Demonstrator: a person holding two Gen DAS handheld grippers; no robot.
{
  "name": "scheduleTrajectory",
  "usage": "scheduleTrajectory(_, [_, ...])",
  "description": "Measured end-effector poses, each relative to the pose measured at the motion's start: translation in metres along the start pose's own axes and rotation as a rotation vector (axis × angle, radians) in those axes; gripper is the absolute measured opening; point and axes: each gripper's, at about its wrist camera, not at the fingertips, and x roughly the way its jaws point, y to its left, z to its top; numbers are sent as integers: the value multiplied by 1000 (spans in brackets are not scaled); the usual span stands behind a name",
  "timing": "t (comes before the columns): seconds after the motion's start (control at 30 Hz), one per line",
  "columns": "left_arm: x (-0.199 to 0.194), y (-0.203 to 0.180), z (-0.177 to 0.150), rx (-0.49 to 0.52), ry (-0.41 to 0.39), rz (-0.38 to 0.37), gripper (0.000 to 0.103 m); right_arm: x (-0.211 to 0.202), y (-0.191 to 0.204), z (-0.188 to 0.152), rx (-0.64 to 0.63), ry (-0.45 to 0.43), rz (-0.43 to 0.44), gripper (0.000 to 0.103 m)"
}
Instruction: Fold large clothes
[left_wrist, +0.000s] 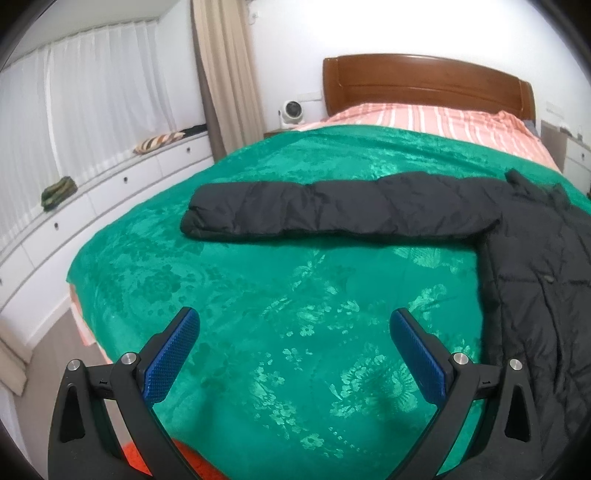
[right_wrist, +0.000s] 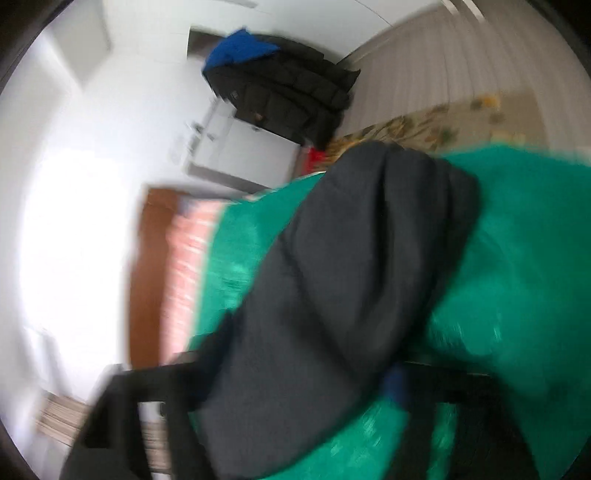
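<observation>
A black puffer jacket (left_wrist: 535, 266) lies on the green bedspread (left_wrist: 258, 295) at the right, with one sleeve (left_wrist: 332, 210) stretched out flat to the left. My left gripper (left_wrist: 295, 350) is open and empty, hovering over the bedspread short of the sleeve. In the blurred, tilted right wrist view a fold of the black jacket (right_wrist: 351, 277) fills the space between the fingers of my right gripper (right_wrist: 295, 387); a blue pad (right_wrist: 393, 384) presses against the cloth, so the gripper is shut on the jacket.
A wooden headboard (left_wrist: 424, 81) and striped pink sheet (left_wrist: 424, 114) lie at the far end. White drawers (left_wrist: 110, 192) under curtains run along the left. Dark and blue coats (right_wrist: 280, 92) hang on a white cabinet by the wall.
</observation>
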Motion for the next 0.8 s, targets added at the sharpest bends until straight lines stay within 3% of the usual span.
scheduleTrajectory(0.03, [-1, 0, 0, 2, -1, -4, 103, -1, 12, 0, -78, -9, -71, 23])
scheduleTrajectory(0.1, [-2, 0, -1, 1, -4, -15, 103, -14, 58, -6, -271, -71, -132, 20])
scheduleTrajectory(0.17, [-2, 0, -2, -3, -5, -25, 103, -29, 104, -18, -410, -101, -90, 19])
scheduleTrajectory(0.27, [3, 0, -2, -11, 6, -41, 103, -59, 215, -64, -684, -108, 49, 19])
scheduleTrajectory(0.4, [5, 1, -2, -39, 17, -64, 103, -76, 342, -162, -927, -50, 274, 19])
scheduleTrajectory(0.5, [1, 6, -1, -60, 4, -78, 103, -63, 407, -251, -1014, 39, 396, 19])
scheduleTrajectory(0.67, [1, 11, -2, -82, 4, -87, 103, -9, 448, -388, -1048, 208, 466, 20])
scheduleTrajectory(0.7, [1, 11, -3, -79, 7, -90, 103, 5, 447, -415, -1044, 265, 465, 30])
scheduleTrajectory(0.73, [2, 10, -3, -76, 9, -88, 103, 23, 443, -447, -1041, 359, 453, 60])
scheduleTrajectory(0.8, [3, 8, -4, -64, 12, -83, 103, 44, 423, -495, -1043, 479, 399, 82])
